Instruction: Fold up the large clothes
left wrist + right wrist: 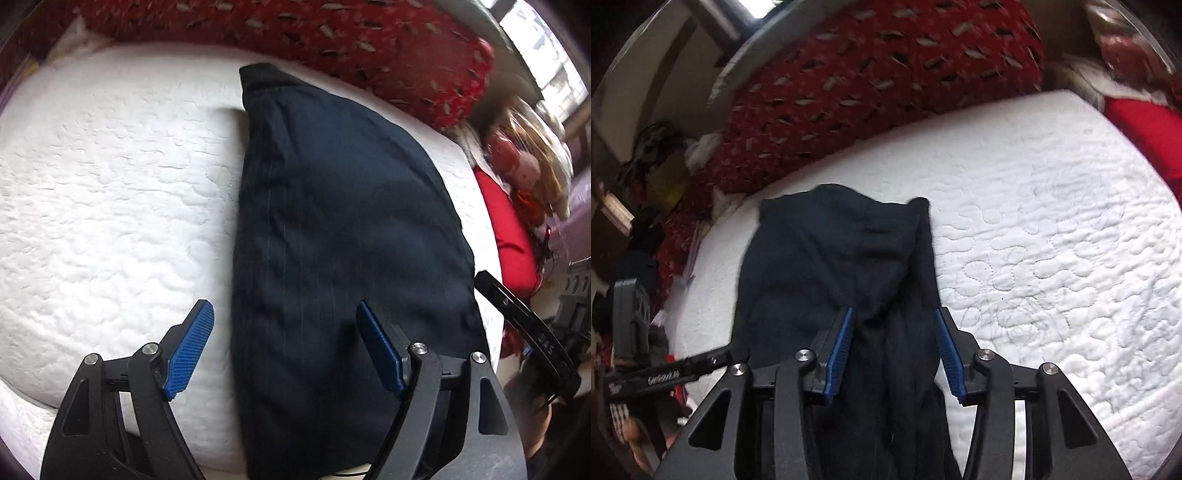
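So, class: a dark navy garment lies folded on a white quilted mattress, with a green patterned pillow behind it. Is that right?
Not quite: the pillow is red, not green, as the right wrist view shows. The dark navy garment does lie folded on the white quilted mattress.

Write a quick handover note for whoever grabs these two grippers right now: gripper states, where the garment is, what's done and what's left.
Left hand-held gripper: open, holding nothing, over the garment's left edge.
Right hand-held gripper: open, cloth between its pads but not pinched.
The dark navy fabric garment lies folded lengthwise in a long strip on the white quilted mattress, beside the red patterned blanket.
Done: lengthwise fold.
Left: likely fold it crosswise to a compact size.
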Action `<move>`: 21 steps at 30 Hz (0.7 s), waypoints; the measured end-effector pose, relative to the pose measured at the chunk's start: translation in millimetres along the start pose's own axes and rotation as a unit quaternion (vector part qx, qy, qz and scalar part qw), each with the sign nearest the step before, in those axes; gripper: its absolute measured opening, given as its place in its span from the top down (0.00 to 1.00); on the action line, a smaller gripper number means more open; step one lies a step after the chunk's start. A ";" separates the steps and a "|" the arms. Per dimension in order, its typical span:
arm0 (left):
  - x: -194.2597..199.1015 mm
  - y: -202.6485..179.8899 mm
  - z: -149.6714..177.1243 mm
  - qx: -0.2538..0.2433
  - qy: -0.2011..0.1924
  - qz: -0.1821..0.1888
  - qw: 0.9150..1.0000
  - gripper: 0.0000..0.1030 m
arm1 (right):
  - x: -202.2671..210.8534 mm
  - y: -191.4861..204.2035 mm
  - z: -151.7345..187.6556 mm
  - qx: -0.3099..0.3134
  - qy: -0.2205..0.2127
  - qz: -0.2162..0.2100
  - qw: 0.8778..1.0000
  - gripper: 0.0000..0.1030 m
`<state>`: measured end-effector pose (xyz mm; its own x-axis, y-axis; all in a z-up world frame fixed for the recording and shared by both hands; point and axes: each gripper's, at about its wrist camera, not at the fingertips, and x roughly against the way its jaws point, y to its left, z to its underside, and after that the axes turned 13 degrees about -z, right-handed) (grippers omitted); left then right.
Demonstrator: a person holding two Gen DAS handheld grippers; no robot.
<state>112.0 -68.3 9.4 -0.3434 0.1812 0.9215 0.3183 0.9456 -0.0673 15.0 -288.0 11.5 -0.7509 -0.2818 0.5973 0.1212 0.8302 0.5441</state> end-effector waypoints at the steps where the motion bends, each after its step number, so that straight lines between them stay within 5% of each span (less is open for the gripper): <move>1: -0.3 1.9 8.6 -0.004 0.003 -0.002 1.000 0.22 | 4.6 4.3 5.8 0.012 0.002 -0.007 1.000 0.51; 3: -10.3 0.5 19.0 -0.010 0.021 -0.003 1.000 0.22 | 10.0 8.8 22.1 0.037 0.012 0.005 0.999 0.43; 6: -10.2 4.4 32.4 0.008 0.035 0.005 0.999 0.22 | -3.7 1.3 44.5 0.057 0.049 0.083 0.994 0.37; 21: 40.3 -9.6 107.7 -0.022 -0.051 -0.040 0.998 0.22 | 66.3 37.2 111.7 0.039 0.026 0.197 0.979 0.19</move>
<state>0.0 -40.9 5.9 -0.4565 0.1349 0.8794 0.3239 0.9458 0.0230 -102.8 -222.0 5.5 -0.6221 0.0461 0.7816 0.3433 0.9132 0.2194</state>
